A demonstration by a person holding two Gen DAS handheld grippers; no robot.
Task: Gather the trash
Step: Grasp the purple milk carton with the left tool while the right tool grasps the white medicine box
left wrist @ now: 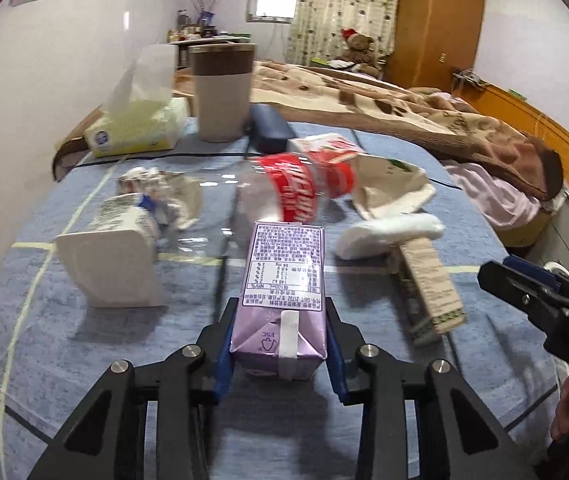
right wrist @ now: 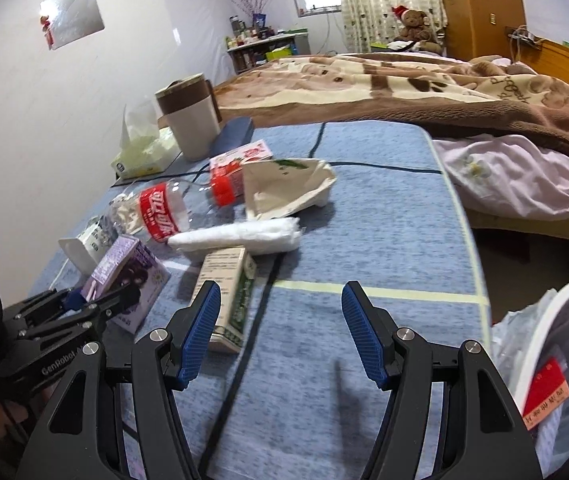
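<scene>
My left gripper (left wrist: pixel 280 344) has its blue pads pressed on both sides of the purple drink carton (left wrist: pixel 284 292), which stands on the blue tablecloth (left wrist: pixel 424 380). From the right wrist view the same carton (right wrist: pixel 124 276) shows clamped at the tip of that gripper (right wrist: pixel 84 300).

My right gripper (right wrist: pixel 282 332) stands wide apart with nothing between its pads, over bare cloth to the right of the purple carton.

Relative to the purple carton:
- Just behind it lies a clear plastic bottle (left wrist: pixel 284 192) with a red label, on its side.
- To its left stands a white carton (left wrist: pixel 112 264), with crumpled wrapping (left wrist: pixel 164 196) behind that.
- To its right lie a rolled white tissue wad (left wrist: pixel 388 232) and a slim green-and-white box (left wrist: pixel 432 284); the box's near end is just beside my right gripper's left finger.
- Behind the bottle, a red-and-white carton (left wrist: pixel 324 152) and a crushed paper cup (left wrist: pixel 392 184).
- Far behind, a beige tumbler (left wrist: pixel 222 92) and a tissue pack (left wrist: pixel 136 128).

A white bin (right wrist: pixel 552 344) with a plastic liner sits at the table's right edge, well apart from the carton.
</scene>
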